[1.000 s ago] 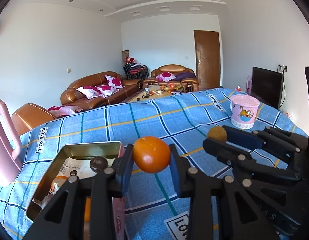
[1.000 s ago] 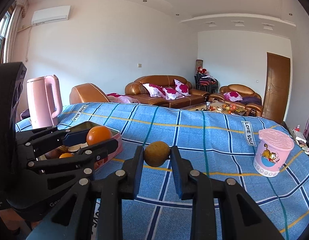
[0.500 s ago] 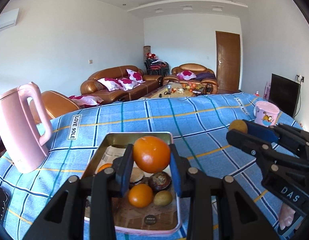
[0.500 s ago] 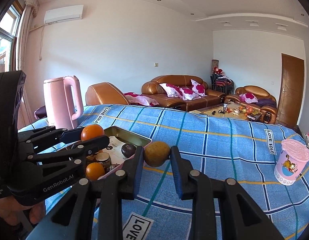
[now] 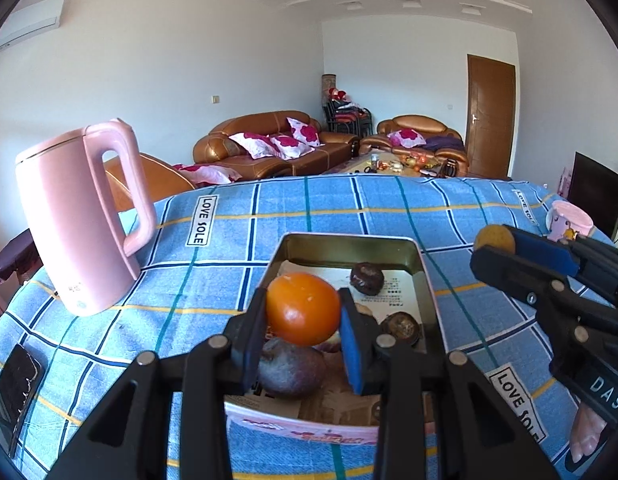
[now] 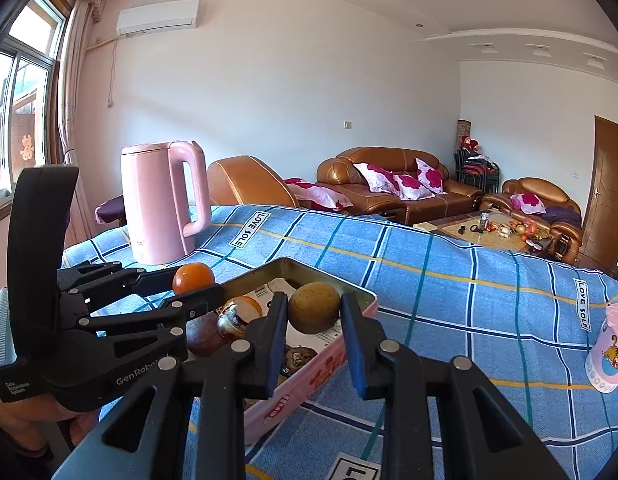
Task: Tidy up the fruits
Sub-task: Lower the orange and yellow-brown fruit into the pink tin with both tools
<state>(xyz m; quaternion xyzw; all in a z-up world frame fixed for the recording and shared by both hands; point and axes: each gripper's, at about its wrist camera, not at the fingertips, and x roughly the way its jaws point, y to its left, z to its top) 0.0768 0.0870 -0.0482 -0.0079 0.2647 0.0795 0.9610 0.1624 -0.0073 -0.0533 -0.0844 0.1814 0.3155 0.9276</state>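
Left wrist view. Left hand-held gripper [image 5: 303, 314], lower centre, pinches an orange fruit [image 5: 303, 308] between its blue pads; skin smooth and glossy, one bright highlight. The fruit hangs above the near half of an open metal tin [image 5: 423, 268]. Inside the tin: a large dull purple-brown fruit [image 5: 291, 366] directly under the orange one, two dark wrinkled fruits [image 5: 367, 278] toward the far and right side, and printed paper with small text, unreadable. The tin's near rim is pink with red print, not legible. The cloth on the surface [image 5: 213, 280], blue check, carries "LOVE SOLE" labels at upper left of the tin and at lower right. Pink kettle [image 5: 77, 224] stands at left, well apart from the tin; a dark phone [image 5: 15, 384] lies at the lower left edge. Open cloth lies between tin and kettle. Right hand-held gripper [image 5: 489, 242] enters from the right, marked "DAS", clamped on a yellow-brown fruit [image 5: 495, 238].

Right wrist view. Right hand-held gripper [image 6: 313, 314] pinches the yellow-brown fruit [image 6: 313, 312], matt and rough-skinned, over the tin's right rim [image 6: 365, 300]. The left hand-held gripper, body marked "GenRobot", comes in from the left, holding the orange fruit [image 6: 193, 278] above the tin's left edge. Pink cup [image 6: 611, 350] with a cartoon stands at far right, with wide free cloth between it and the tin.
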